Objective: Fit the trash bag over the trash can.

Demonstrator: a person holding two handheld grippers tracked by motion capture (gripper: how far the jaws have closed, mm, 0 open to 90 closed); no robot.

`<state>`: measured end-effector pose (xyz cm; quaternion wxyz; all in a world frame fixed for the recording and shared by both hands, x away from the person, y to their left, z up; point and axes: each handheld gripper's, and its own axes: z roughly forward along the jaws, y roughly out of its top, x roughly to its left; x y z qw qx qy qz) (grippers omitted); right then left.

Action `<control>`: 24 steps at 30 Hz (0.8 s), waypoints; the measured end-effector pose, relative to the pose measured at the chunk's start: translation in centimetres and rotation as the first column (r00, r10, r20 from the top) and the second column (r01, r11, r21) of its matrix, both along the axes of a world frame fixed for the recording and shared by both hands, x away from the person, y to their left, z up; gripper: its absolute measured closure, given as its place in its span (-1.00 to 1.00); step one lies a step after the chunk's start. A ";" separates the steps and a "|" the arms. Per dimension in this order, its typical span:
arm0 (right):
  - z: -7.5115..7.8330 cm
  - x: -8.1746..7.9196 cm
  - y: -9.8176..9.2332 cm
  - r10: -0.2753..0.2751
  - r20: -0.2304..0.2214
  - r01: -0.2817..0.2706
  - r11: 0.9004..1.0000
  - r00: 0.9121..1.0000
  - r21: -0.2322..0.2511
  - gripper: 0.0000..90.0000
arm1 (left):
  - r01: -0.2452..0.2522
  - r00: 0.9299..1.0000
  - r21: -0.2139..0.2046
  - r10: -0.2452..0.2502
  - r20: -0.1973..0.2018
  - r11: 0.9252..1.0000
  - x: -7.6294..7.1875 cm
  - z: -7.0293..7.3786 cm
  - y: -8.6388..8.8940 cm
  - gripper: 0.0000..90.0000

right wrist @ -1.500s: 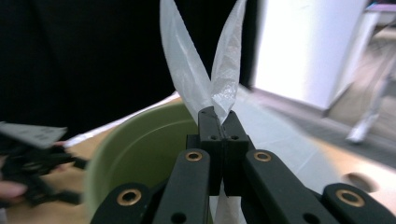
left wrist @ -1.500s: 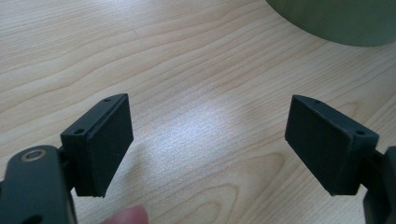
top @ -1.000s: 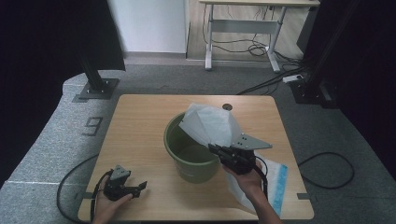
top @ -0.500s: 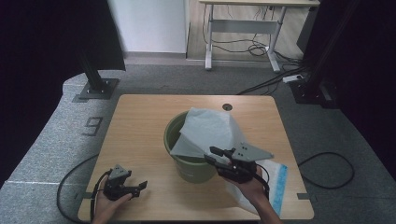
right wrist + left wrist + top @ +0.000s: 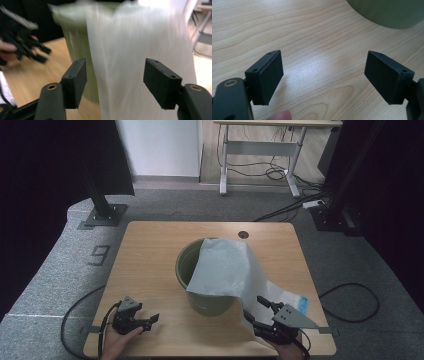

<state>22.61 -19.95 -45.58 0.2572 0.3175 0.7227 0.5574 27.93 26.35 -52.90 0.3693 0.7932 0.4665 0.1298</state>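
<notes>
A green bucket (image 5: 200,292) stands mid-table with a white plastic bag (image 5: 225,267) draped over its right rim and trailing down onto the wood. My right gripper (image 5: 254,309) sits low by the bag's near edge. Its jaws have just been opening and stand wide, with no pad on anything. In the right gripper view (image 5: 115,77) the blurred bag (image 5: 140,50) hangs just beyond the gap, beside the bucket (image 5: 75,42). My left gripper (image 5: 152,320) rests open at the front left; its view (image 5: 323,72) looks over bare wood toward the bucket (image 5: 387,12).
The wooden table (image 5: 150,250) has a small round hole (image 5: 243,234) near its far edge. Cables trail off the front corners. A desk frame (image 5: 260,150) and black stands sit on the floor behind. In the right gripper view the other hand and its gripper (image 5: 22,42) show at the left.
The right gripper opened and let go of the bag, then dropped down toward the near edge. The bag settled lower over the bucket's right side. The left gripper stayed put.
</notes>
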 end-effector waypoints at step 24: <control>-6.2 2.5 1.2 -0.232 -0.037 0.224 0.962 0.972 -0.154 0.77 | -0.056 0.996 -0.066 0.052 -0.069 0.996 0.3 0.5 0.3 -0.54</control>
